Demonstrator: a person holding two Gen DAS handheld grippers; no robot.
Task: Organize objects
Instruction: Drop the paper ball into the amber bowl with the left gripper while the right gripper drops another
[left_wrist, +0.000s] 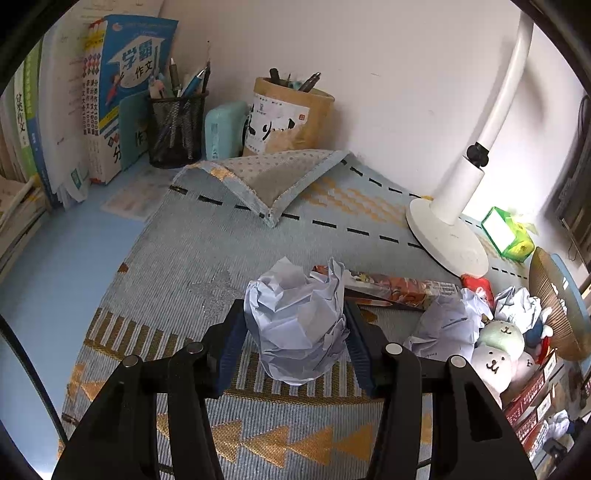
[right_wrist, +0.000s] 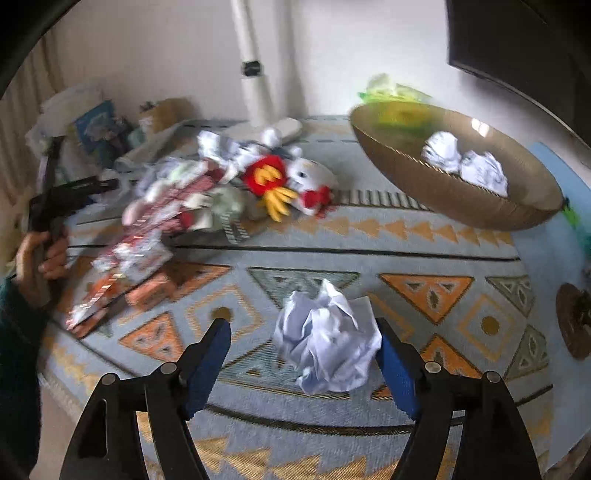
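Note:
A crumpled white paper ball (left_wrist: 299, 325) sits between the blue pads of my left gripper (left_wrist: 295, 310), which is shut on it just above the patterned mat (left_wrist: 207, 240). In the right wrist view, another crumpled paper ball (right_wrist: 328, 347) lies on the mat between the fingers of my right gripper (right_wrist: 301, 326). That gripper is open: the ball is close to the right pad (right_wrist: 397, 373) and well apart from the left one. A tan woven bowl (right_wrist: 443, 192) at the back right holds two paper balls (right_wrist: 443, 151). More paper balls (left_wrist: 450, 325) lie at the right in the left wrist view.
Plush toys (right_wrist: 291, 181) and flat printed boxes (right_wrist: 147, 236) are piled left of the bowl. A white lamp base (left_wrist: 447, 236) stands behind them. Books (left_wrist: 129, 85), a mesh pen cup (left_wrist: 177, 129) and a bamboo holder (left_wrist: 288, 118) line the wall. A hand (right_wrist: 40, 258) holds the other gripper's handle.

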